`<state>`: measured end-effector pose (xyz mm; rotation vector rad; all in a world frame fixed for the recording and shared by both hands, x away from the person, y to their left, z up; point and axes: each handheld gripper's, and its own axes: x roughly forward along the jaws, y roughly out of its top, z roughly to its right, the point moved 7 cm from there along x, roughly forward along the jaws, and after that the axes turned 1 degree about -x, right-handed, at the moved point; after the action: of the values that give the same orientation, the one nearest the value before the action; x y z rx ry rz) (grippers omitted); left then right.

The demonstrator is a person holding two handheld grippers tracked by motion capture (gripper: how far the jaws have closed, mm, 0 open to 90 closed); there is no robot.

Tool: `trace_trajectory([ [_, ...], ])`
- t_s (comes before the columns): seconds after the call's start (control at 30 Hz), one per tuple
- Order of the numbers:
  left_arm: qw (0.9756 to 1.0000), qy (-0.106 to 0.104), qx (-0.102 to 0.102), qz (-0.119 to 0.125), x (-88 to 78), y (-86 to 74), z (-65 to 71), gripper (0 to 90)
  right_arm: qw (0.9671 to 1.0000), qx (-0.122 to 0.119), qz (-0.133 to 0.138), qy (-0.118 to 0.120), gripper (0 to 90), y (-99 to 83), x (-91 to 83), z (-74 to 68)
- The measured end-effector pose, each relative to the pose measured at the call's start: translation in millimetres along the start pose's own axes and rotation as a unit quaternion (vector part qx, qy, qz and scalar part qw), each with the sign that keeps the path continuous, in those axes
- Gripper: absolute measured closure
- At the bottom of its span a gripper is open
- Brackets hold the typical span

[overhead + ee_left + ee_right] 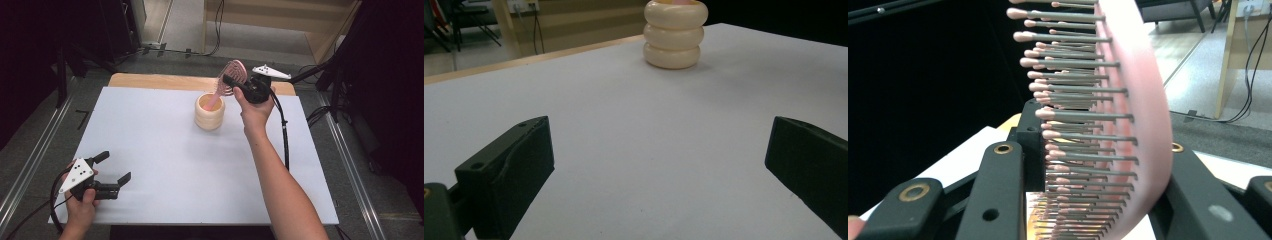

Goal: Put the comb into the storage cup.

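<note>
So your right gripper (pixel 239 83) has its jaws clamped across the head of the pink hairbrush (pixel 231 75), one jaw on the bristle side and one on the smooth back. You can see that clearly in the right gripper view, where the bristles (pixel 1078 120) stick out sideways past the jaw. The brush is up at the far side of the bench (pixel 150 145), tilted, with its handle end down inside the cream ribbed cup (pixel 209 112). Whether the handle is resting on the cup's bottom, I can't tell.

Handling-wise, I'd guess it's a light plastic brush: stiff back, springy pins with little ball tips. Gripping over the pins is a bit squishy, so it could twist or slide in the jaws if you swing it. The handle or the solid rim of the head would probably be a firmer place to grab. The cup looks light too and isn't held by anything, so nudging it with the handle could tip or scoot it.

Your left gripper (pixel 111 167) is just hanging out low at the near left, jaws wide apart, nothing in them, well away from the cup.

No brand, label or writing that I can read anywhere on the brush or cup.
</note>
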<state>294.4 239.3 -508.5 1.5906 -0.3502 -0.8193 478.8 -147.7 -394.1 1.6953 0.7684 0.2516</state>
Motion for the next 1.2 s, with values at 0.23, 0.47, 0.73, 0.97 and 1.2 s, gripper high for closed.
trace_trajectory([
  [0.23,1.0,0.0,0.001,-0.001,-0.1,-0.1,0.2,0.0,0.9999,-0.002,-0.012,-0.002,62.0,-8.4,6.9,-1.8],
  [0.47,1.0,-0.001,0.0,-0.001,-0.1,-0.1,0.8,0.0,0.9998,0.004,-0.018,-0.004,62.0,-16.8,11.7,0.1],
  [0.73,1.0,-0.001,0.0,-0.001,0.0,-0.1,0.9,0.0,0.9995,0.011,-0.027,-0.011,62.0,-27.9,15.1,4.9],
  [0.97,1.0,-0.001,0.001,-0.001,0.2,-0.2,1.1,0.0,0.9991,0.023,-0.032,-0.012,62.0,-38.5,21.2,5.3],
  [1.2,1.0,-0.002,0.0,-0.001,0.0,-0.2,0.9,0.0,0.9989,0.021,-0.039,-0.018,62.0,-44.7,25.1,5.1],
])
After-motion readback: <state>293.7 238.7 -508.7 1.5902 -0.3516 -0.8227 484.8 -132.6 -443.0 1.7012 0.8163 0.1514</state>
